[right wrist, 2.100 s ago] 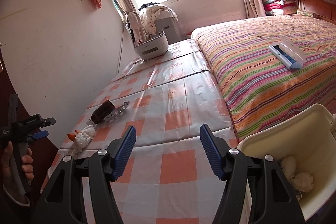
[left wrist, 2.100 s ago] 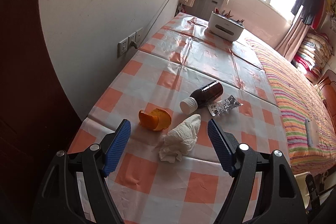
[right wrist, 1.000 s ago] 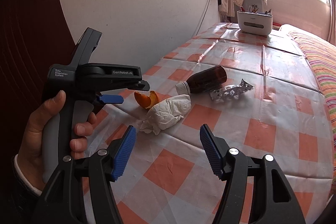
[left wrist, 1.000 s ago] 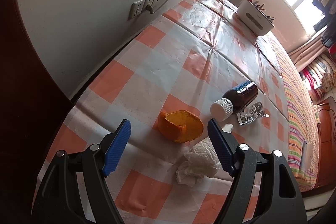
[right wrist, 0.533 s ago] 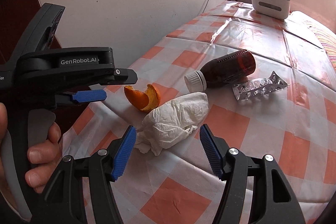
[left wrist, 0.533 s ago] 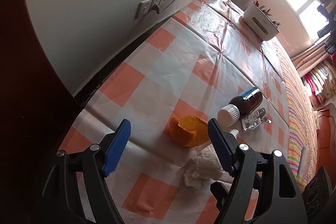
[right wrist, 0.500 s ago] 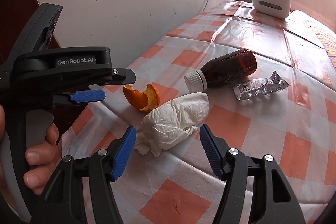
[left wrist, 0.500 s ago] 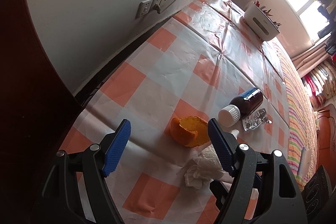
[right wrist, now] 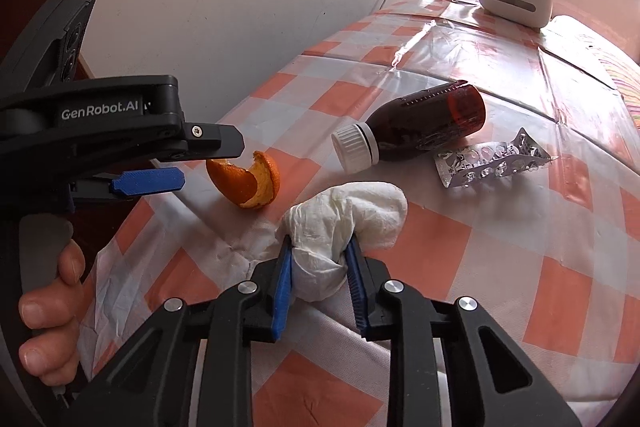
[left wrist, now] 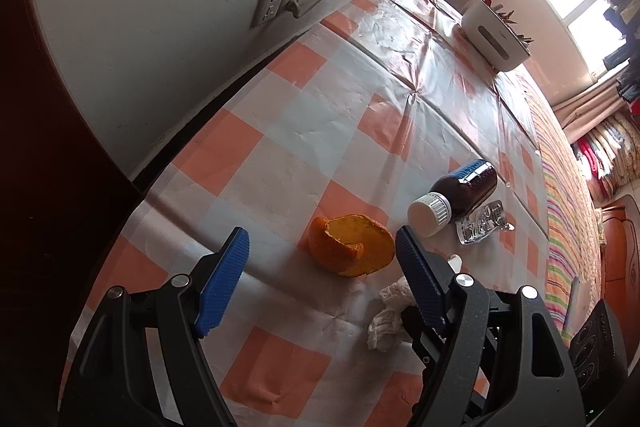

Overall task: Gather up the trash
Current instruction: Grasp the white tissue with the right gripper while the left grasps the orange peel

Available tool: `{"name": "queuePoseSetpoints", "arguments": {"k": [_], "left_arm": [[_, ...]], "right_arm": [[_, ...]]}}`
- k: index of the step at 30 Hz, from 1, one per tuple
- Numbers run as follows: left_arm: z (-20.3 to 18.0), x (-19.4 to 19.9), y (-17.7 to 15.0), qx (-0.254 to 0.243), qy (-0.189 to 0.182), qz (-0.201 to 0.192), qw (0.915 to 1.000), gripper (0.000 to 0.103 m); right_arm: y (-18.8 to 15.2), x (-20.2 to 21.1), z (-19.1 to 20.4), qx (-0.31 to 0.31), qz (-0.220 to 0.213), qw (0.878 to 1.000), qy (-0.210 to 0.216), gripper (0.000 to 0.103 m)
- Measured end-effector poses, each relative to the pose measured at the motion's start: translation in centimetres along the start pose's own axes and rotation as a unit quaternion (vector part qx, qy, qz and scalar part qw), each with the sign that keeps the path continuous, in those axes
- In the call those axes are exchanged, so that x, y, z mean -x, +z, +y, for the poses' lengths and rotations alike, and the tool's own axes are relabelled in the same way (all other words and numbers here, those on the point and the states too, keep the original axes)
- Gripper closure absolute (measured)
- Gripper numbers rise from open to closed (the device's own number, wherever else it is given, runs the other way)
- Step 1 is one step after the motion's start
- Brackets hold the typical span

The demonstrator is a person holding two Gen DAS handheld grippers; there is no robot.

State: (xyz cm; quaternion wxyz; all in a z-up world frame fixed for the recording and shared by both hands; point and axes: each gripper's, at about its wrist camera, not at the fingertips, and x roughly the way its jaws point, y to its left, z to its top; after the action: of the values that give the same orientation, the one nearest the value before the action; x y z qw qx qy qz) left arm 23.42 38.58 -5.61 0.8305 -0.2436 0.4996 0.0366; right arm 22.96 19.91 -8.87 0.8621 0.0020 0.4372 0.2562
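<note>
The right gripper (right wrist: 318,277) is clamping its jaws onto the near end of the crumpled tissue (right wrist: 348,223), which is lying on the worktop (right wrist: 520,251) just in front of the orange peel (right wrist: 248,181). The pads are pressing the paper in from both sides; the far end of the tissue is bulging out beyond them, unheld.

The left gripper (left wrist: 320,267) is hovering over the orange peel (left wrist: 350,245) with its jaws standing wide and nothing between the pads. A hand (right wrist: 48,303) is wrapping around its handle.

The brown bottle (right wrist: 416,131) is lying on its side beyond the tissue, and the empty pill blister (right wrist: 492,163) is lying just beside the bottle, on the side away from the wall.

Judgement on the step in hand: the tissue is soft and light, so the pinch looks adequate, but only one end is caught. Lifting straight up first should be keeping the loose end from dragging across the peel or nudging the bottle. Keeping the jaws squeezed through the carry matters, since crumpled paper can be slipping out as it compresses. No bin is showing in either view.
</note>
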Motion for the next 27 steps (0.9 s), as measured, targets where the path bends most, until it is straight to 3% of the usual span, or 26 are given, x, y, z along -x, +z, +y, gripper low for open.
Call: {"name": "queuePoseSetpoints", "arguments": {"k": [10, 12, 13, 17, 23, 27], "left_arm": [[-1.6, -1.0, -0.5, -0.021, 0.012, 0.000, 0.9997, 0.031], [-2.0, -1.7, -0.6, -0.025, 0.013, 0.007, 0.9996, 0.048], [-2.3, -2.0, -0.6, -0.027, 0.010, 0.013, 0.9995, 0.051], [-3.2, -2.7, -0.7, -0.034, 0.026, 0.009, 0.9990, 0.053], [-4.0, -2.6, -0.6, -0.044, 0.034, -0.008, 0.9984, 0.068], [-4.1, -2.7, -0.6, -0.044, 0.033, -0.014, 0.9984, 0.072]], "right_arm": [[-4.0, 7.6, -3.4, -0.040, -0.038, 0.998, 0.018, 0.079], [-4.5, 8.9, -3.9, -0.047, -0.046, 0.998, 0.022, 0.079], [-4.8, 9.6, -4.1, -0.050, -0.051, 0.997, 0.025, 0.079], [-5.8, 11.8, -4.7, -0.057, -0.069, 0.995, 0.034, 0.079], [-7.2, 13.9, -6.0, -0.074, -0.087, 0.993, 0.033, 0.079], [-7.7, 14.7, -7.1, -0.089, -0.095, 0.991, 0.029, 0.079]]}}
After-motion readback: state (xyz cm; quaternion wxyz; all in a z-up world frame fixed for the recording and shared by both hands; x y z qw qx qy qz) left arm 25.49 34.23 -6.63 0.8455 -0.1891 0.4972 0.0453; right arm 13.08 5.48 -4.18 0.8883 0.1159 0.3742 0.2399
